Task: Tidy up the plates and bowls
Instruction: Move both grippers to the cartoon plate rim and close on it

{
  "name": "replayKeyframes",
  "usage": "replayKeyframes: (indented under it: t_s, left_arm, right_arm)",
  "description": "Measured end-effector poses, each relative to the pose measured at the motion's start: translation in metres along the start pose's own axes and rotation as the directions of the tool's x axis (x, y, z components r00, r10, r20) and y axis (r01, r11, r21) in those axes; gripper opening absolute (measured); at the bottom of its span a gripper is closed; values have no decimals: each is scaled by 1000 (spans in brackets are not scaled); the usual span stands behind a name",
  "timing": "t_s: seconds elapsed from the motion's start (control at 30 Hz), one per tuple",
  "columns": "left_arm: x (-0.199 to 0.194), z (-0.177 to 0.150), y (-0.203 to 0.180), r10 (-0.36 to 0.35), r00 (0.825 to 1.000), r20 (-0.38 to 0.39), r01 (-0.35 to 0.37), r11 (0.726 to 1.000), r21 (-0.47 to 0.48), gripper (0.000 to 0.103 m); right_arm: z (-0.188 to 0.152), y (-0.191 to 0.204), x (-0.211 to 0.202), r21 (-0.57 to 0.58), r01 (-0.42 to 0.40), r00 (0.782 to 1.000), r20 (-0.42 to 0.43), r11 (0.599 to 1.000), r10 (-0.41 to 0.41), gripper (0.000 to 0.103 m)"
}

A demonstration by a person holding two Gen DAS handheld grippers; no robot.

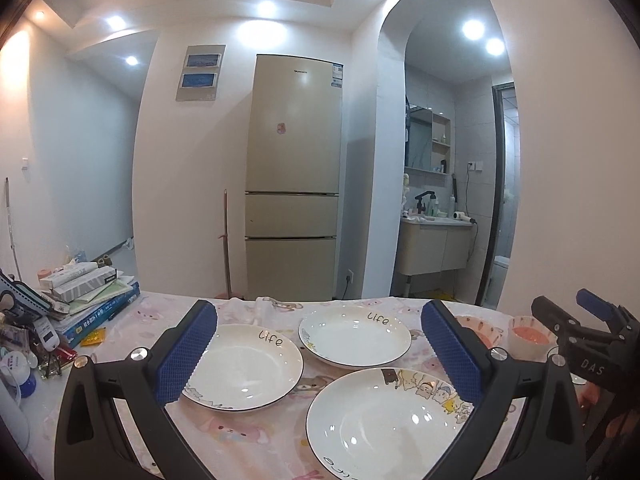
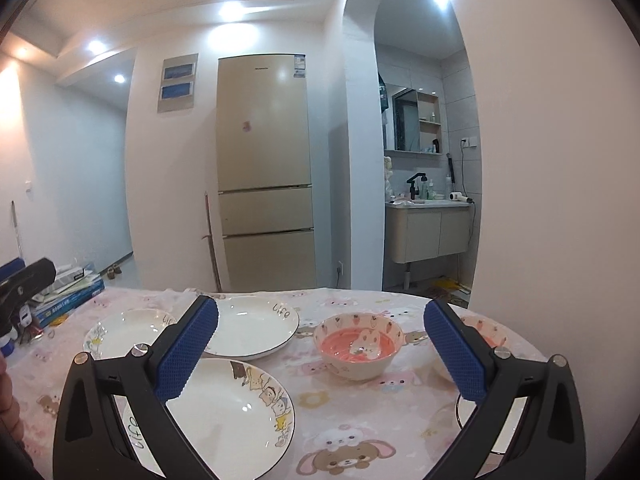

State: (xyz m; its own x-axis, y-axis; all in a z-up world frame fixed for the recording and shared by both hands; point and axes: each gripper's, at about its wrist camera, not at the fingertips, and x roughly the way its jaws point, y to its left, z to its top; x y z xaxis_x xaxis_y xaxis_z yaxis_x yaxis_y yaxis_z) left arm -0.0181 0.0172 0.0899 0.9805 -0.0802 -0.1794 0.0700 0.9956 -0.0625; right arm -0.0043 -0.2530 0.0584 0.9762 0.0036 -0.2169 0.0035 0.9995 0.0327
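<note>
The left gripper [image 1: 318, 354] hangs above the table with its two blue-padded fingers [image 1: 188, 354] wide apart, and nothing is between them. The right gripper [image 2: 320, 352] is in the same state: its fingers are spread and they hold nothing. The table is covered with a pink tablecloth [image 2: 360, 420] that has cartoon bears and rabbits on it. Three white plates lie on it, close together but, as far as I can see, not on top of each other. The left plate [image 1: 244, 368] and the far plate [image 1: 354, 334] both carry the word "life" on the rim, and the near plate [image 1: 380, 420] has a row of small cartoon animals along its edge. In the right wrist view a pink bowl [image 2: 357, 344] with a rabbit picture inside stands to the right of the plates, well apart from them. A second pink bowl [image 2: 482, 330] stands farther right, partly hidden behind the right finger of that gripper. In the left wrist view the right gripper shows at the right edge, just in front of the bowls. A pile of books [image 1: 100, 304] and boxes lies at the left end of the table. Behind the table stands a beige fridge [image 1: 294, 176], and an arched opening on the right shows a washbasin [image 1: 436, 222] with a mirror.
</note>
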Motion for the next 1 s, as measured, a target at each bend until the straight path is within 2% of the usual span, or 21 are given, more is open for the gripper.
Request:
replayKeyframes:
  t_s: [0.17,0.4,0.47,0.53,0.7,0.77,0.83,0.87,1.0]
  left_arm:
    - [16,-7,0,33,999,-39,-32,999,15,103]
    - [51,-30,6,22,990,-138,-20,1000,14,103]
    - [60,-37,8,10,985,-175,-9,1000,10,103]
    - [69,-45,11,37,979,-200,-38,999,-2,103]
    - [89,-69,25,-21,956,-294,-6,996,-90,102]
    - [100,-74,30,-46,937,-346,0,991,-131,95]
    - [112,-80,34,-89,911,-403,17,984,-179,89]
    - [119,-86,38,-110,891,-440,20,979,-204,88]
    - [128,-105,39,-130,838,-530,8,974,-227,87]
  right_arm:
    - [-6,0,18,-25,-73,991,-116,997,69,103]
    - [-30,-9,43,47,-43,982,-180,998,51,101]
    - [-37,-12,53,74,-65,972,-219,995,80,94]
    - [-43,-14,61,109,-96,960,-252,989,121,91]
    - [-65,-14,80,161,-138,924,-333,977,185,80]
    - [-71,-12,85,168,-149,909,-365,974,202,70]
    - [-76,-10,90,180,-169,894,-387,969,228,67]
    - [-78,-10,92,190,-175,885,-400,966,239,67]
    - [-88,-8,98,204,-176,856,-450,963,252,63]
